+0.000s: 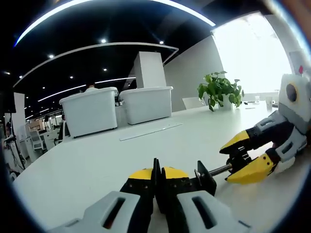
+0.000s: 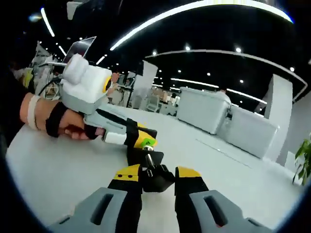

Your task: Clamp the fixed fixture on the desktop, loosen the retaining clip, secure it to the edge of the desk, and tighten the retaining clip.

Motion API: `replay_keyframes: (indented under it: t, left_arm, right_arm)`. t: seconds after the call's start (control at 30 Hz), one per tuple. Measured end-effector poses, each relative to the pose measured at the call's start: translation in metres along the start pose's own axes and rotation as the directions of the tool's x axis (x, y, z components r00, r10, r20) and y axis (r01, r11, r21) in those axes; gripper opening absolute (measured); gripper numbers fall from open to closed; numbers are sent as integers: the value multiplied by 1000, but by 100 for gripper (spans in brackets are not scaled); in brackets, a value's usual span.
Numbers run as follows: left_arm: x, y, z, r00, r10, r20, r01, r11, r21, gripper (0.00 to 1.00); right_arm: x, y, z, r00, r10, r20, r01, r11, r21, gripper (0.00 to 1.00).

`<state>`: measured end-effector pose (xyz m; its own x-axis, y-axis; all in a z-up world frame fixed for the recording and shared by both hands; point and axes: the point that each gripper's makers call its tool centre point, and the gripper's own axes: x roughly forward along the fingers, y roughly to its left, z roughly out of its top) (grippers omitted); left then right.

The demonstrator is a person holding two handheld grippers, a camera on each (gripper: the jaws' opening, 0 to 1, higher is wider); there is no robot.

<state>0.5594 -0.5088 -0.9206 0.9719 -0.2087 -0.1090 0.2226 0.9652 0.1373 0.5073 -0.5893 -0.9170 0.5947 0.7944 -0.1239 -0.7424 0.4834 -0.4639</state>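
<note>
Left gripper view: left gripper at bottom centre, yellow-tipped jaws pressed together on the thin black body of the clamp fixture. The fixture sits low on the white desk, just right of the jaw tips. Its threaded screw sticks out to the right toward the right gripper, which comes in from the right edge. That gripper's two yellow fingers sit around the screw's end knob; contact looks tight, jaws closed on it.

Right gripper view: right gripper at bottom centre, jaws clamped on the black knob at the end of the screw. Screw runs up and away from the knob to the fixture body at centre frame. Left gripper enters from upper left, held by a gloved hand, its tips closed on the fixture's far end. A green-yellow tip shows right at that grip point.

Background, left gripper view: two white bins mid-frame on the desk, a flat ruler-like strip in front of them, a potted plant upper right by the bright window. Fixture is well apart from all of these, out on open desktop; I can't tell how near the desk edge is.
</note>
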Motion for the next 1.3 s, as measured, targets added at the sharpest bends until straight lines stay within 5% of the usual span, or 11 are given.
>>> replay_keyframes:
  t: [0.2,0.43,0.57,0.67,0.7,0.8,0.83,0.93,1.0,1.17,1.3]
  left_arm:
    - [-1,-2,0,1000,-2,0,2,1000,0,6]
    - [-2,-3,-1,1000,0,0,0,1000,2,6]
    - [-2,-4,-1,1000,-5,0,5,1000,0,6]
    - [-2,-5,0,1000,-10,0,10,1000,-2,6]
    - [-2,-5,1,1000,-10,0,10,1000,-2,6]
    - [-2,-4,1,1000,-13,0,13,1000,-5,6]
    - [-2,-4,0,1000,-13,0,13,1000,-6,6]
    - [-1,-3,0,1000,-15,0,15,1000,-8,6]
    - [-2,-4,1,1000,-20,1,20,1000,-9,6]
    - [-4,-7,2,1000,-28,2,28,1000,-10,6]
    - [-3,-5,1,1000,-25,0,25,1000,-8,6]
  right_arm:
    - [3,-1,0,999,-38,7,38,976,-215,23]
    - [5,-2,3,998,-61,18,64,960,-272,24]
    - [13,-7,-5,1000,5,11,-3,988,-154,27]
    - [13,-14,-10,999,31,-26,-27,991,131,37]
    - [13,-14,-6,999,49,-11,-44,965,260,41]
    - [15,-25,-10,997,82,-6,-64,820,569,52]
    - [15,-27,-12,994,104,-16,-67,741,668,51]
    - [19,-37,-17,995,99,-21,-41,581,813,45]
    - [20,-35,-24,992,123,-37,-30,501,865,42]
    - [18,-15,-31,982,182,-41,-32,382,923,26]
    - [15,-14,-30,982,185,-34,-30,333,943,26]
